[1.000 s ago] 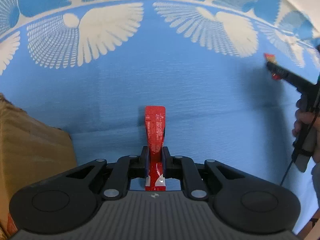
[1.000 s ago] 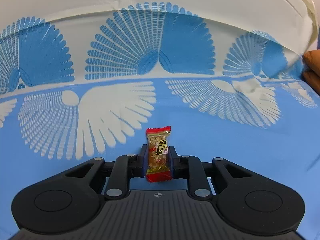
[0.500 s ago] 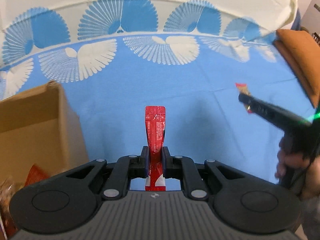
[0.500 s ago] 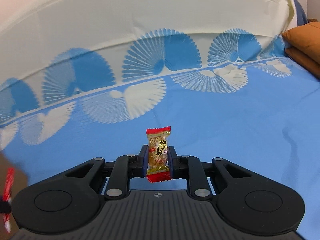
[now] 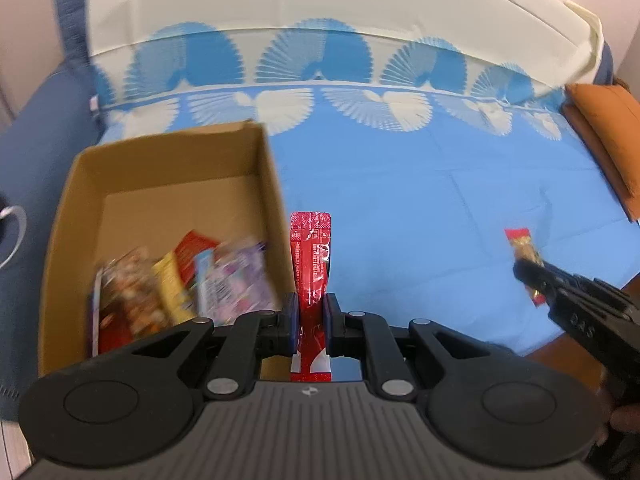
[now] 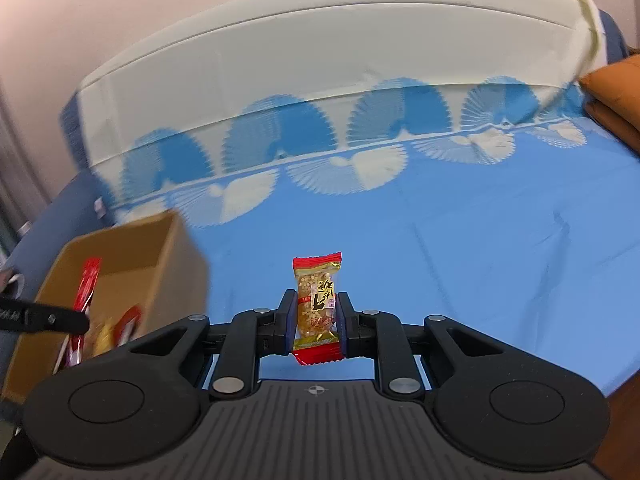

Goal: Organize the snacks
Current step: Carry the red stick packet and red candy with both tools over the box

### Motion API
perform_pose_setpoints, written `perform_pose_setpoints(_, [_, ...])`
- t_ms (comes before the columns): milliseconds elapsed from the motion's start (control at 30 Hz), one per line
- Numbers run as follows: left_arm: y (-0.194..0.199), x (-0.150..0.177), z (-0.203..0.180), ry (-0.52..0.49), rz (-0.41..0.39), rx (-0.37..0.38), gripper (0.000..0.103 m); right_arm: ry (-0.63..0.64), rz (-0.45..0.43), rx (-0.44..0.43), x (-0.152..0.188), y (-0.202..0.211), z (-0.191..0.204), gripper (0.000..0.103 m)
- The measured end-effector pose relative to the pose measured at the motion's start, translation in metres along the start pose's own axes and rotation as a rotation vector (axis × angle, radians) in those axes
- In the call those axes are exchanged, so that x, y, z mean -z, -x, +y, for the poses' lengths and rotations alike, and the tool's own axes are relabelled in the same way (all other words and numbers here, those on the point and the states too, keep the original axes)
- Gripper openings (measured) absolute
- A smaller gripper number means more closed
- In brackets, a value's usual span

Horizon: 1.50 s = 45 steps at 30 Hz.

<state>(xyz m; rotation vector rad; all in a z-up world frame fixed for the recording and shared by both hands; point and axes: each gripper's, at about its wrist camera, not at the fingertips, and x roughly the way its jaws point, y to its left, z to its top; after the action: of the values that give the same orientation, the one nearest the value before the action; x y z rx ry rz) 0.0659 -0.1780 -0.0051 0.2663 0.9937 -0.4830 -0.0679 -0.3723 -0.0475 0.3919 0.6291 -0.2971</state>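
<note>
2 grippers, each clamped on 1 snack, above a blue-and-white cloth on the bench.

The left gripper (image 5: 311,320) is squeezed nearly shut on a slim red sachet (image 5: 311,276) that stands upright between its pads, just off the right wall of an open cardboard box (image 5: 264,184). The box sits near the bench's left edge, with a blurred heap of snack packets (image 5: 176,284) at its near end. The right gripper (image 6: 317,326) is closed on a small clear wrapper of nut candy with red ends (image 6: 317,308), also upright, over bare blue cloth (image 6: 460,240) to the right of the box. An orange cushion (image 5: 604,136) lies at the bench's far right corner.
</note>
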Motion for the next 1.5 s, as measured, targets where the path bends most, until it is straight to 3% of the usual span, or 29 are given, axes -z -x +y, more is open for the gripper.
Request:
perform_pose_setpoints(367, [0.064,0.06,0.057,0.063,-0.048,-0.078,0.013,0.095,0.075,-0.159,0.04,0.046,0.088,0.022])
perform_pose_setpoints(667, [0.078,0.065,0.093,0.107,-0.081,-0.118,0.013,0.21,0.08,-0.234,0.038,0.047,0.146,0.022])
perform_pose_setpoints(1133, [0.049,0.046,0.127,0.14,-0.036,-0.154,0.013,0.248,0.113,-0.258,0.024,0.012,0.18,0.022])
perform_pose_setpoints(1500, [0.002,0.021,0.146,0.151,0.023,-0.178,0.014,0.254,0.14,-0.264,0.009,-0.042,0.201,0.022])
